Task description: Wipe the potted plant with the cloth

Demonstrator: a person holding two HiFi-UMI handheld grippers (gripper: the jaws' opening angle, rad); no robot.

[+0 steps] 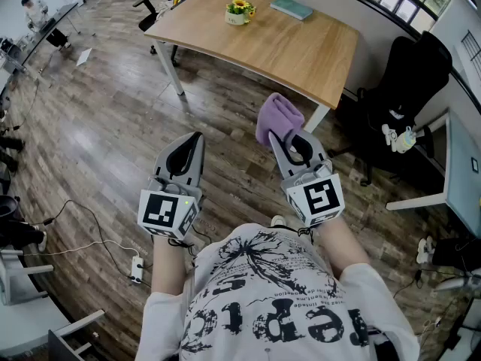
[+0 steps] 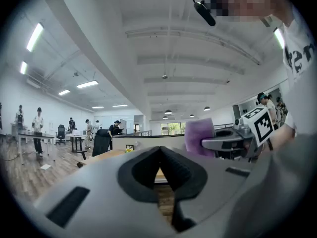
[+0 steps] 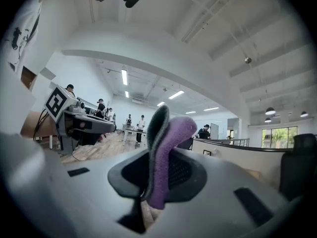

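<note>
Purple cloth clamped in right tongs, left tongs clenched empty; wood floor open up to worktop edge, potted plant at upper centre, well apart.

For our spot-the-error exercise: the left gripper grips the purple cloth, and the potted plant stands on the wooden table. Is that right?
No. The right gripper grips the purple cloth, as the right gripper view shows; the left gripper is shut on nothing. The potted plant does stand on the wooden table.
</note>
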